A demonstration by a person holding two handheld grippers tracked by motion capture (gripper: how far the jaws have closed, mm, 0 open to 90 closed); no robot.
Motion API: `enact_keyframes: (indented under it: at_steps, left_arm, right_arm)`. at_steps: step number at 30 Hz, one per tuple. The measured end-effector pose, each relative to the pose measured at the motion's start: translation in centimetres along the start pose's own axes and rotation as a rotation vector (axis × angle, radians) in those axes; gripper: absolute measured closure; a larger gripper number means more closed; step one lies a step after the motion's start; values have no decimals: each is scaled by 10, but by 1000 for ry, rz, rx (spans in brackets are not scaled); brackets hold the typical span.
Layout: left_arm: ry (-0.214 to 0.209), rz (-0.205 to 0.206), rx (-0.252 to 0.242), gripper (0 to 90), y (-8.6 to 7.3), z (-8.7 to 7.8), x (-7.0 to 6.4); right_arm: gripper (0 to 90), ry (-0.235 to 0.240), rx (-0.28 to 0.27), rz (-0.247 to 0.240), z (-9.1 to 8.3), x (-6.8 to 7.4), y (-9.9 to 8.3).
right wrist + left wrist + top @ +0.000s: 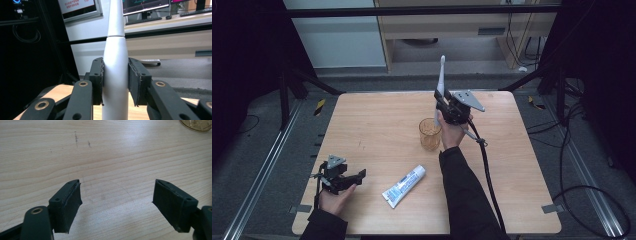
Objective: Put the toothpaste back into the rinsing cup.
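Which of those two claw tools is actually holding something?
The right gripper, raised above the amber cup, clamps an upright white toothbrush. The left gripper hovers open near the table's front-left corner, holding nothing.

White electric toothbrush (441, 82) upright in the right gripper (443, 102) above an amber cup (430, 134), toothpaste tube (404, 186) nearby.
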State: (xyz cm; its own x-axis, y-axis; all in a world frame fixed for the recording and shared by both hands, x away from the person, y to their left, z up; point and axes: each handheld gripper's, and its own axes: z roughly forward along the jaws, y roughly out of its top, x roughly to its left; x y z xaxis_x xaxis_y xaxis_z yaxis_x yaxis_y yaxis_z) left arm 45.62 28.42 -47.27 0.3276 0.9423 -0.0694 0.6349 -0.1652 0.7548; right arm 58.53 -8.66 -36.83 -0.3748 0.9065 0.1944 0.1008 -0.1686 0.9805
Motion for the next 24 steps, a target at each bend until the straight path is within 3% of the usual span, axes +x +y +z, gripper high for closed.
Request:
enact_keyframes:
  at_steps: [11,24]
  left_arm:
    - [-1,0,-1,218,0,0,0]
    - [0,4,2,218,0,0,-1]
  right_arm:
    - [671,7,37,-13,11,6,-19]
    - [670,4,86,-11,10,-1,-38]
